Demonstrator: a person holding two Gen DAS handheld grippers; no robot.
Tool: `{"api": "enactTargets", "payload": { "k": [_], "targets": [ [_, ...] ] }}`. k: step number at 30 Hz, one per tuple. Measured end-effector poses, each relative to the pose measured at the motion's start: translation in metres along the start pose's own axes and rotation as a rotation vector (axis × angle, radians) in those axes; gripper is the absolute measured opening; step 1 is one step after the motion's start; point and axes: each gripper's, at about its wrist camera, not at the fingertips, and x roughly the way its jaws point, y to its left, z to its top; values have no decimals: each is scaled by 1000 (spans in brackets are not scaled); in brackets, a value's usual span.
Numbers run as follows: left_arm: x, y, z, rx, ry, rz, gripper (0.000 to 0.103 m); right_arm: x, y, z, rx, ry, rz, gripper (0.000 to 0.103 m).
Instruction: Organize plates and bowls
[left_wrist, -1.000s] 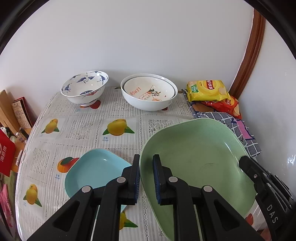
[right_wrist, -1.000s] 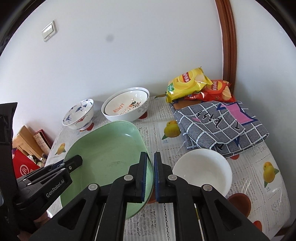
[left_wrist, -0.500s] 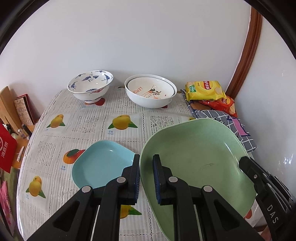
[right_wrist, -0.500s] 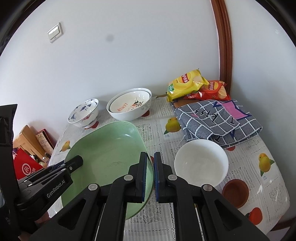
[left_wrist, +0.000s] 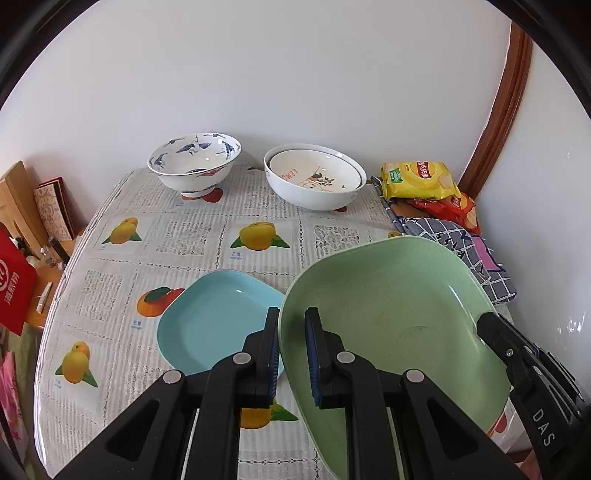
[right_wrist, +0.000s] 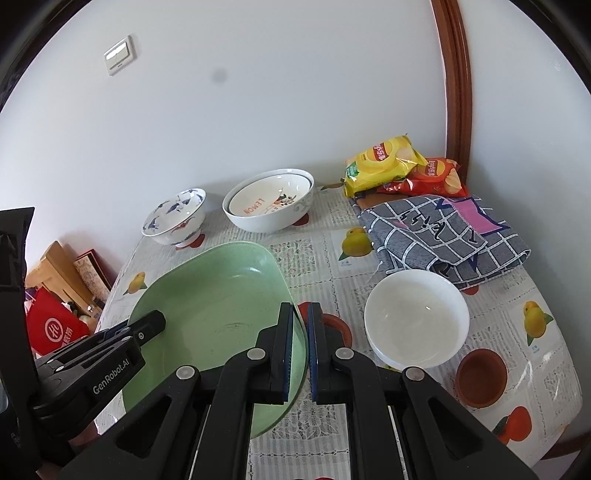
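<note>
both tools pinch the green plate (left_wrist: 399, 306), left tool (left_wrist: 291, 354) and right tool (right_wrist: 301, 354) on opposite rims, carried above the surface (left_wrist: 177, 240) beside the blue plate (left_wrist: 218, 321); uneven pulling could slip a rim free.

Each claw, left (left_wrist: 291, 347) and right (right_wrist: 300, 345), is built of matte black plastic, fitted with silver round screws and blue ribbed pads (left_wrist: 313, 354); white "GenRobot.AI" and "DAS" lettering is printed.

"LEMON" in bowl (right_wrist: 269, 206); "GenRobot.AI", "DAS" on grippers
</note>
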Motion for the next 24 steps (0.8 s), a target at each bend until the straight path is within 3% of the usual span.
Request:
{"api": "enactTargets", "payload": {
  "k": [24],
  "targets": [
    [-1, 26, 4, -30, -2, -6, 13, 5, 22, 2, -15, 3, 18, 8]
  ]
}}
